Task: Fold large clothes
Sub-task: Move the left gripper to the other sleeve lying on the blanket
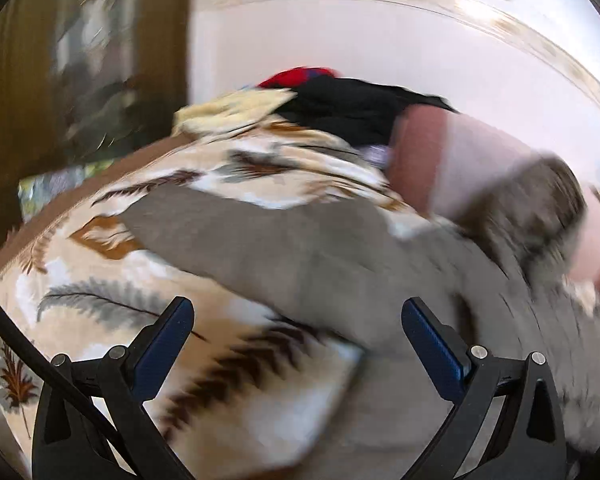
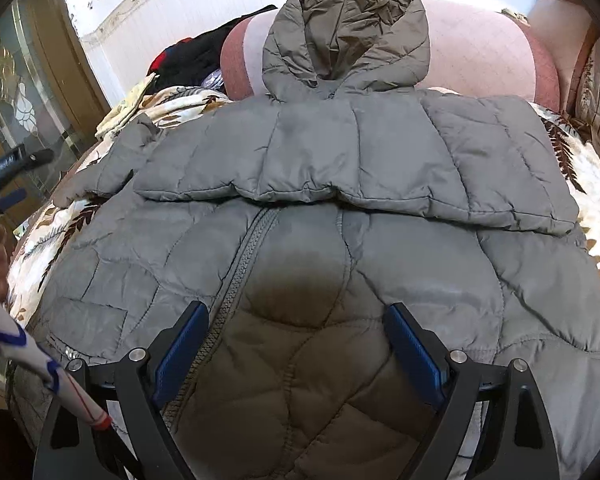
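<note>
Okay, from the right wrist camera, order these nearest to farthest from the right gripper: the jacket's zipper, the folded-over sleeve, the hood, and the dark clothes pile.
1. zipper: just ahead of the right gripper, by its left finger.
2. folded sleeve: lying across the jacket's chest, farther up.
3. hood: beyond the sleeve, resting against the pink cushion.
4. dark clothes pile: back left, near the wall.

Grey quilted hooded jacket (image 2: pixel 320 216) lies flat, front up, zipped, on leaf-print blanket (image 2: pixel 592 184); sleeves folded across chest, hood spread open.
</note>
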`<action>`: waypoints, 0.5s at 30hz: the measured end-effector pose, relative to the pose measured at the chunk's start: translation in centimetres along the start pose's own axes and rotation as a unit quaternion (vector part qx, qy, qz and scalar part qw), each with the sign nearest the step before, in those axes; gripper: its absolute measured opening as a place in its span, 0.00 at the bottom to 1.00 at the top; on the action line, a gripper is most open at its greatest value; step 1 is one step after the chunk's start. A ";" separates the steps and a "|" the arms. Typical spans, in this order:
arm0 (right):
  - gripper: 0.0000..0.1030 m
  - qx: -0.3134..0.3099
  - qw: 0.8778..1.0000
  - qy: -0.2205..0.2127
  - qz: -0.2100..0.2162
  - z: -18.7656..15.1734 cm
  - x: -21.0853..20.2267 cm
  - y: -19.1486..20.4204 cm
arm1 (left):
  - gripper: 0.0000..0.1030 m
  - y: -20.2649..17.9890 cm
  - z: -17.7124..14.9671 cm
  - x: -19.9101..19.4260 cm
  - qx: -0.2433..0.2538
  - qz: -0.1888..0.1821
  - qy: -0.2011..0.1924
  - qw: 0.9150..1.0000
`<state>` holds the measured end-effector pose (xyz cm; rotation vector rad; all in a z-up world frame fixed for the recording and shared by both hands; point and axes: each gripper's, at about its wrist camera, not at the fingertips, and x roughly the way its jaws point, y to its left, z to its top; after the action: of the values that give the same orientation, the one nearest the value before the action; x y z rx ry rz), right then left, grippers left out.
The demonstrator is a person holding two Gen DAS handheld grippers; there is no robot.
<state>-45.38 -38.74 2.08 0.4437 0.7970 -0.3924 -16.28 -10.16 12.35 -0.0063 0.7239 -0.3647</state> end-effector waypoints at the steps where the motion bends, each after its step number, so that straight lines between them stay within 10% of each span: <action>1: 0.91 -0.002 1.000 0.002 -0.001 0.0 0.1 0.0 | 1.00 1.8 1.2 0.8 -0.019 -0.007 0.010 1.000; 5: 0.91 -0.001 1.000 0.006 0.000 -0.2 0.2 0.0 | 0.94 9.7 5.1 5.6 -0.083 0.008 0.050 0.995; 8: 0.92 -0.002 1.000 0.010 0.001 -0.1 0.5 0.1 | 0.57 14.9 6.4 9.4 -0.143 0.021 0.078 0.986; 15: 0.92 -0.011 1.000 0.014 -0.003 -0.1 1.0 0.5 | 0.55 23.3 5.9 16.0 -0.288 -0.030 0.095 0.952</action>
<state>-44.60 -38.42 1.37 0.4281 0.8292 -0.3835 6.09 5.77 3.42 -0.5534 1.0032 -0.2015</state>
